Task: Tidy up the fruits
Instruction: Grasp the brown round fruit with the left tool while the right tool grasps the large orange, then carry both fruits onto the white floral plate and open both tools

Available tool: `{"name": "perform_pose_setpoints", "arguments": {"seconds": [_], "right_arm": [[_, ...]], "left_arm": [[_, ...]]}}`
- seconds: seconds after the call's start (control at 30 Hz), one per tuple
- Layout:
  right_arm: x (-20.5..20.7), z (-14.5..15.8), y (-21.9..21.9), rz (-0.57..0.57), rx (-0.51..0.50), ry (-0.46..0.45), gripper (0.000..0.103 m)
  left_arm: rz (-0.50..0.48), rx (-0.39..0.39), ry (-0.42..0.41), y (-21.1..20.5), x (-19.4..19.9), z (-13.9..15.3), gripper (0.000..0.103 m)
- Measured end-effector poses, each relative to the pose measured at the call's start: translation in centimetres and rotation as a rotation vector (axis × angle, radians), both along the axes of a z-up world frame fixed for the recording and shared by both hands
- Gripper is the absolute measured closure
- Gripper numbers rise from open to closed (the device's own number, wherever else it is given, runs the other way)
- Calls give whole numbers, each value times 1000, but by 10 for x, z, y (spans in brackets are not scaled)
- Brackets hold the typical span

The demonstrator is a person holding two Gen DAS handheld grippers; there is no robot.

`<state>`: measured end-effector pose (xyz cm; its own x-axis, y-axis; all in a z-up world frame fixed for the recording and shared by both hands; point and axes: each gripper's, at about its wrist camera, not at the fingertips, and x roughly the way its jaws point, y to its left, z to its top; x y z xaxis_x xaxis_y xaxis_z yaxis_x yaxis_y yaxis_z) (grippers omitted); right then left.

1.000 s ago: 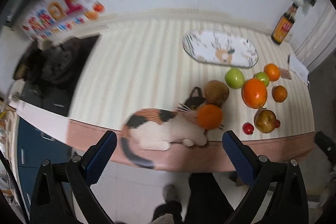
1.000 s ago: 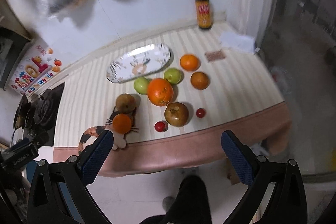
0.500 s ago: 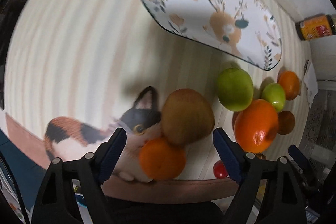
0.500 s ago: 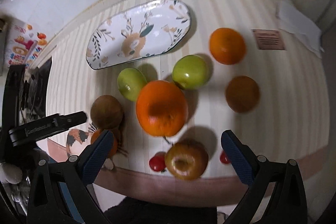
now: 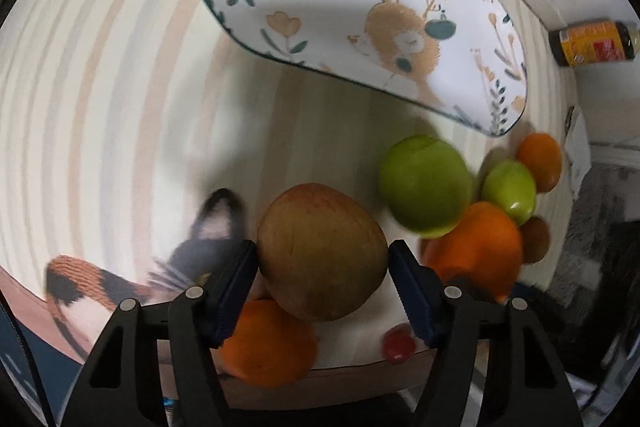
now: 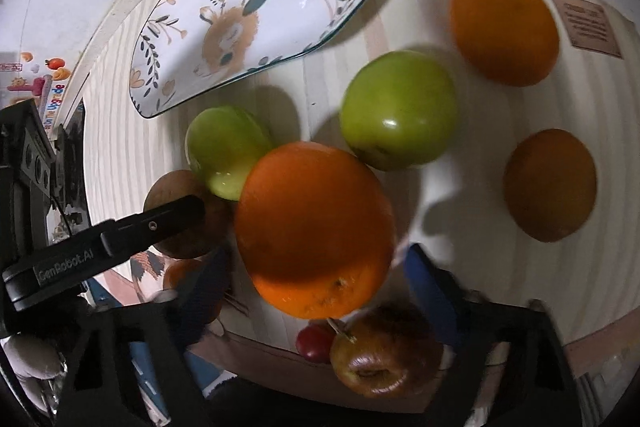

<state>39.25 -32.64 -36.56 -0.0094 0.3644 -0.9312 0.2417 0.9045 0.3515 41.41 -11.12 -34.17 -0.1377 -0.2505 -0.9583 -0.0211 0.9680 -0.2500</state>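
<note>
My left gripper (image 5: pixel 322 263) has its blue pads against both sides of a brown pear-like fruit (image 5: pixel 322 253) on the striped table. My right gripper (image 6: pixel 316 263) has its pads at both sides of the big orange (image 6: pixel 314 227). The left gripper's finger (image 6: pixel 120 231) also shows in the right wrist view, over the brown fruit (image 6: pixel 176 195). The empty oval deer-print plate (image 5: pixel 360 11) lies beyond, also in the right wrist view (image 6: pixel 256 7). Two green apples (image 6: pixel 398 111) (image 6: pixel 226 151) sit between it and the grippers.
A small orange (image 5: pixel 266 345) and a cherry tomato (image 5: pixel 398 347) lie by the table's front edge. A reddish apple (image 6: pixel 384 351), two more oranges (image 6: pixel 504 27) (image 6: pixel 550 185), a sauce bottle (image 5: pixel 592 43) and a card (image 6: pixel 586 23) are around.
Both grippers have come down close to the table. The left one has closed in around the brown fruit, the right one around the big orange.
</note>
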Motion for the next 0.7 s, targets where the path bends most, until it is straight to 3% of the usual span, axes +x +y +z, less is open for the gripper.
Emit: {"name": "perform_pose_setpoints", "arguments": {"seconds": [0.27,0.57,0.7], "right_arm": [[5,-3,12,28,-14,19,22],[5,-12,22,27,-28,20,23],[-5,-5,24,24,-91,5,24]], "left_arm": [[56,-72,26,28,1,-2,37],[14,-40,-15,10,4,-12,38],[-41,-32,-61,-1,-3,1,38]]}}
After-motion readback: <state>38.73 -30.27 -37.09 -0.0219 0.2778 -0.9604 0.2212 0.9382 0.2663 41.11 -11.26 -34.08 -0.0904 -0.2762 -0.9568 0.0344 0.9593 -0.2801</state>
